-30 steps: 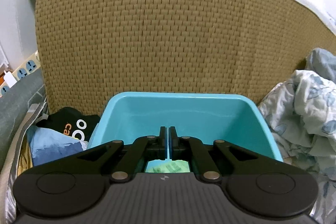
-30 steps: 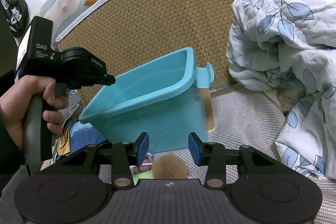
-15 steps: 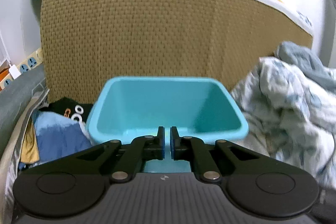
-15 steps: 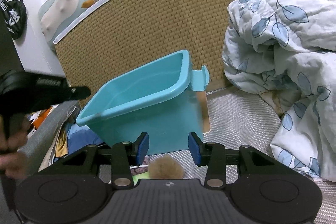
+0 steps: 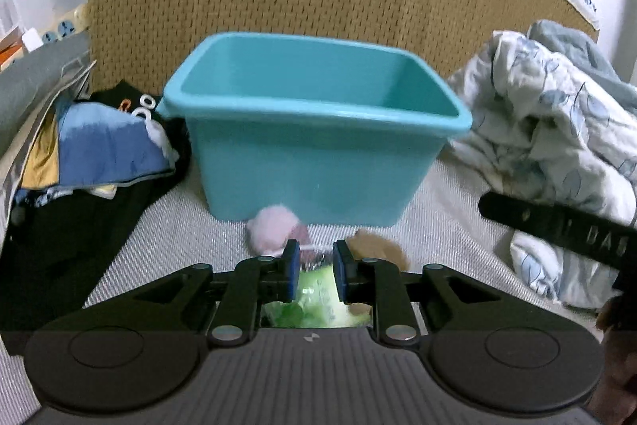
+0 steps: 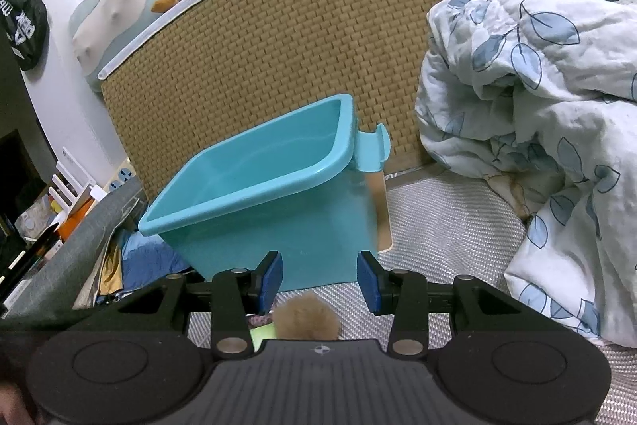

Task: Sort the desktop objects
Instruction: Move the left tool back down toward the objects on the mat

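A: Left wrist view, item one: left gripper (image 5: 314,271); a second ago its jaws were pressed together over the open teal bin (image 5: 314,162); now drawn back and low, jaws parted a little, nothing between them; green packet (image 5: 318,299) lies on the woven mat (image 5: 446,226) beneath and just behind the fingertips.

B: Meaning for the sort?

A: Judged: one drop finished, next pick begun; whether anything sits in the bin cannot be told from here, its floor being hidden by the near wall.

B: Remaining items on the mat?

A: Pink pompom (image 5: 274,228), against the bin's front wall near its left corner, just ahead-left of the left fingertips; brown pompom (image 5: 376,245), just ahead-right of them; the green packet, closest of the three.

B: Item two?

A: Right gripper (image 6: 319,279); jaws spread wide, empty; hardly shifted over the last second; the brown pompom (image 6: 306,317) lies on the mat below and between its fingers, untouched; the bin (image 6: 258,186) stands just beyond, at the mat's far edge against the wicker headboard (image 6: 278,38).

B: Surroundings?

A: Leaf-print quilt (image 6: 537,106) at the mat's right edge; folded clothes (image 5: 107,146) at the left.
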Demonstrator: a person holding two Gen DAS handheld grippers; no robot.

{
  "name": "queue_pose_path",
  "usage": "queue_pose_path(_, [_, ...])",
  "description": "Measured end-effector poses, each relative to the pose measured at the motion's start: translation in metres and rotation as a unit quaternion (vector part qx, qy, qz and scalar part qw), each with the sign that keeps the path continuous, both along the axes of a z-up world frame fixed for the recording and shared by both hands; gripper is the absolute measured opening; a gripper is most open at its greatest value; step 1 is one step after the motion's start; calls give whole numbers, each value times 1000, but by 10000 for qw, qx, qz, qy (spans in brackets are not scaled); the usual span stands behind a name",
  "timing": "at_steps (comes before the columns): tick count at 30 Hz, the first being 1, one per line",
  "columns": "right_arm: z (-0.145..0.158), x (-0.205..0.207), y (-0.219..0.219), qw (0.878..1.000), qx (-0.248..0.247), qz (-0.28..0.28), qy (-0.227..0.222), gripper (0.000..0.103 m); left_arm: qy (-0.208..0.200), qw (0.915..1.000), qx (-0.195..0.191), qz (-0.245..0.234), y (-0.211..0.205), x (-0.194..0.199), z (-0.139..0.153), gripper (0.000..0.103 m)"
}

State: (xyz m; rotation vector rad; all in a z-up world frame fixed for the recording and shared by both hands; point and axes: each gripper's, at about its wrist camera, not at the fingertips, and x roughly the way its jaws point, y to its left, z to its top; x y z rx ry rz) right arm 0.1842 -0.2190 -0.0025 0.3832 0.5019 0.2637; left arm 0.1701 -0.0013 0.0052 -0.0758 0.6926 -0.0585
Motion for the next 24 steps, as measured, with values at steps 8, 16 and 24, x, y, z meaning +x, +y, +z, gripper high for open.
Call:
queue_pose_path(8, [0,0,1,10000,1,29,-8,45,272,9993,111,242,-3,1,-29,26])
queue_pose_path(16, [1,0,1,10000,-38,41,-16,45,405,9983,40,424,-9,9,-46,26])
queue_pose_path(24, [2,0,5,9999,-85,117,-47,45,443,9977,-46,507,-13,18,-50,30])
